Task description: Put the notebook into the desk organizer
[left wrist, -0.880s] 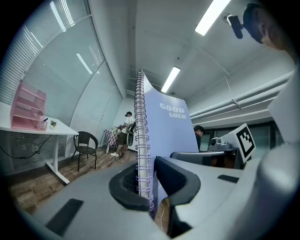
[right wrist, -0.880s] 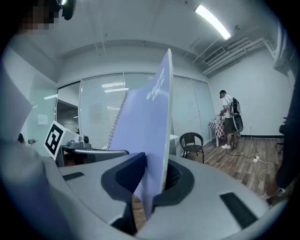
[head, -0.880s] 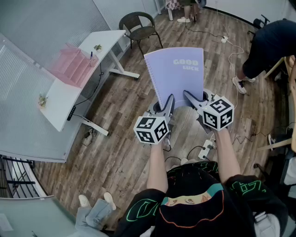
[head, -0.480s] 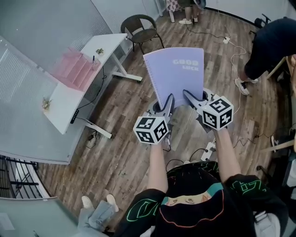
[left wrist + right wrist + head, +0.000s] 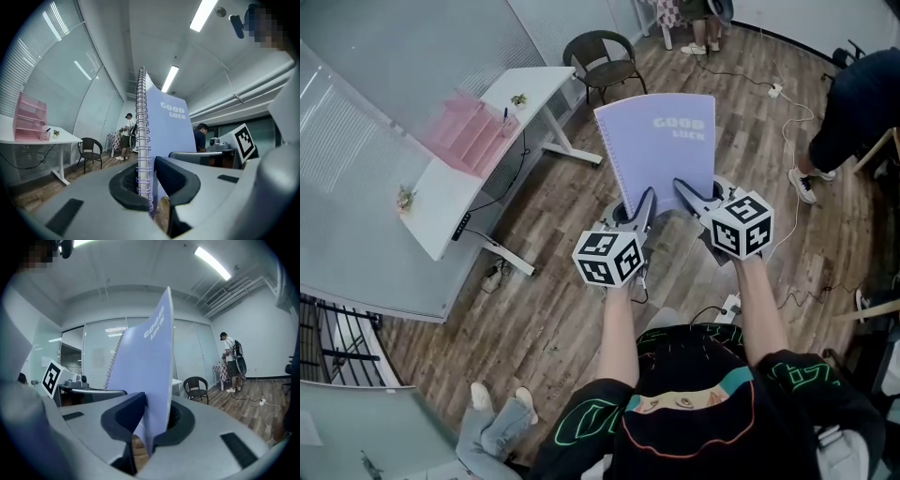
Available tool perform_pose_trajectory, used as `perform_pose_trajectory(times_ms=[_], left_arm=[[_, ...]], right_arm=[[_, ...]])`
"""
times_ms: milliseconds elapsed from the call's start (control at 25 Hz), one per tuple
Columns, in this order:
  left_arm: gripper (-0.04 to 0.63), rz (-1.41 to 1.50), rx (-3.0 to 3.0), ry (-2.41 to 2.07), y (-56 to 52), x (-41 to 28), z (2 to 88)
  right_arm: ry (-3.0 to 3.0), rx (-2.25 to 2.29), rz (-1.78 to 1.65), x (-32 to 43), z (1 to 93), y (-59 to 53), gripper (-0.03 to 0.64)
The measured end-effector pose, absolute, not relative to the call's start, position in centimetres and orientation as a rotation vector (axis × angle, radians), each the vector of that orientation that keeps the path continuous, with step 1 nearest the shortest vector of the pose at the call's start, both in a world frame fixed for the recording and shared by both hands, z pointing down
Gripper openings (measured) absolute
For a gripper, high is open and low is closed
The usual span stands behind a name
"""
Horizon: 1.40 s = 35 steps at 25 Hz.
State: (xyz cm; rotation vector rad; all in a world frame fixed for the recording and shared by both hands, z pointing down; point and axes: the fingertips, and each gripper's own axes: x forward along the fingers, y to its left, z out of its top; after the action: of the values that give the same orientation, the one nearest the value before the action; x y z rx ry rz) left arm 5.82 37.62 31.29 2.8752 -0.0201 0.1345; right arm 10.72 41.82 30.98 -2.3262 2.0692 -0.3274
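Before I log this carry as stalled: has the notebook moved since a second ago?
Yes. The notebook has shifted slightly left, toward the white desk: the floor gap between them is narrower.

The notebook (image 5: 661, 150) was lavender, closed, with a spiral along its left edge and "GOOD LUCK" on the cover. It was held upright in the air by its lower edge. The desk organizer (image 5: 472, 136), pink and translucent, stood well apart on a white desk (image 5: 441, 208).
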Motion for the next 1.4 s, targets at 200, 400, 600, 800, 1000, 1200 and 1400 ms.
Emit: perform_pose_trajectory(times_ms=[200, 400, 600, 800, 1000, 1200, 1400], left_arm=[[0.044, 0.124, 2.868, -0.034, 37.0, 5.9, 31.2], [0.044, 0.142, 2.862, -0.032, 36.3, 6.9, 31.9], [0.044, 0.133, 2.836, -0.015, 33.7, 8.4, 32.6], [0.044, 0.150, 2.829, 0.007, 31.2, 10.2, 33.6], [0.046, 0.174, 2.787, 0.011, 26.3, 11.7, 35.3], [0.043, 0.166, 2.765, -0.002, 22.8, 12.9, 36.2], [0.044, 0.140, 2.728, -0.053, 15.5, 13.3, 36.4]], right_arm=[[2.091, -2.314, -0.318, 10.8, 30.8, 41.1, 0.060], [2.098, -2.310, -0.352, 11.9, 31.5, 40.3, 0.060], [2.105, -2.337, -0.361, 13.3, 32.0, 37.8, 0.060], [2.080, -2.345, -0.396, 15.1, 33.0, 35.3, 0.061], [2.083, -2.351, -0.450, 16.6, 34.7, 30.5, 0.060], [2.101, -2.338, -0.491, 18.0, 35.6, 26.8, 0.061], [2.158, -2.325, -0.508, 18.4, 35.6, 19.4, 0.061]])
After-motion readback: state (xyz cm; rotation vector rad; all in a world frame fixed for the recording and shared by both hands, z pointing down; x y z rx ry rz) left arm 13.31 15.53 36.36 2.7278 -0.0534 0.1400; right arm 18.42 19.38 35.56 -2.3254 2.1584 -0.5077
